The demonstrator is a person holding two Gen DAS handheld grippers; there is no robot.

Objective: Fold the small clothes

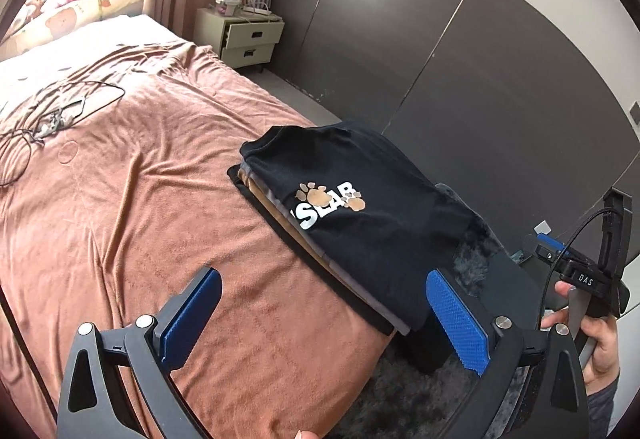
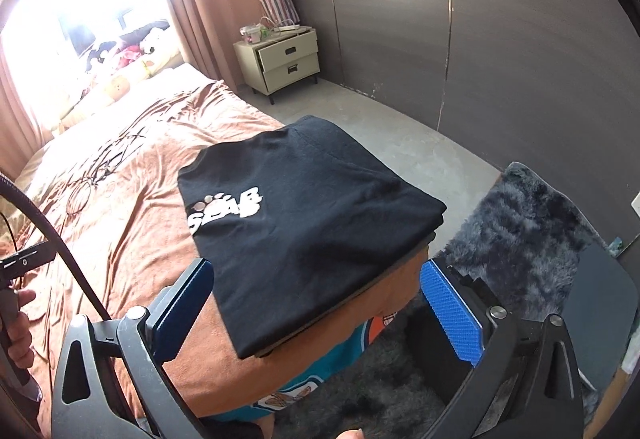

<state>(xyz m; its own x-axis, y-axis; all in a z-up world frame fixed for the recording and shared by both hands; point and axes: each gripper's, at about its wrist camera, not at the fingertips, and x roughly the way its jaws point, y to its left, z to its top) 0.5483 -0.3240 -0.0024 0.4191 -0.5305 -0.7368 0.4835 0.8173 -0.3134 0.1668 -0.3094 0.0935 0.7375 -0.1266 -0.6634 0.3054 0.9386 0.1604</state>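
A folded black T-shirt (image 1: 360, 207) with white lettering and paw prints lies on top of a small stack of folded clothes (image 1: 304, 255) at the near right edge of the bed. The same black T-shirt (image 2: 304, 223) fills the middle of the right wrist view. My left gripper (image 1: 324, 315) hangs open just in front of the stack, nothing between its blue pads. My right gripper (image 2: 320, 303) is also open, its fingers spread wider than the shirt's near corner and hovering above it.
The bed (image 1: 140, 199) has a rumpled brown cover, with tangled cables (image 1: 48, 119) at its far left. A cream nightstand (image 2: 288, 63) stands by the dark wardrobe wall (image 1: 460, 71). A dark fluffy rug (image 2: 528, 239) lies on the floor to the right. A hand (image 1: 596, 343) holds the other gripper.
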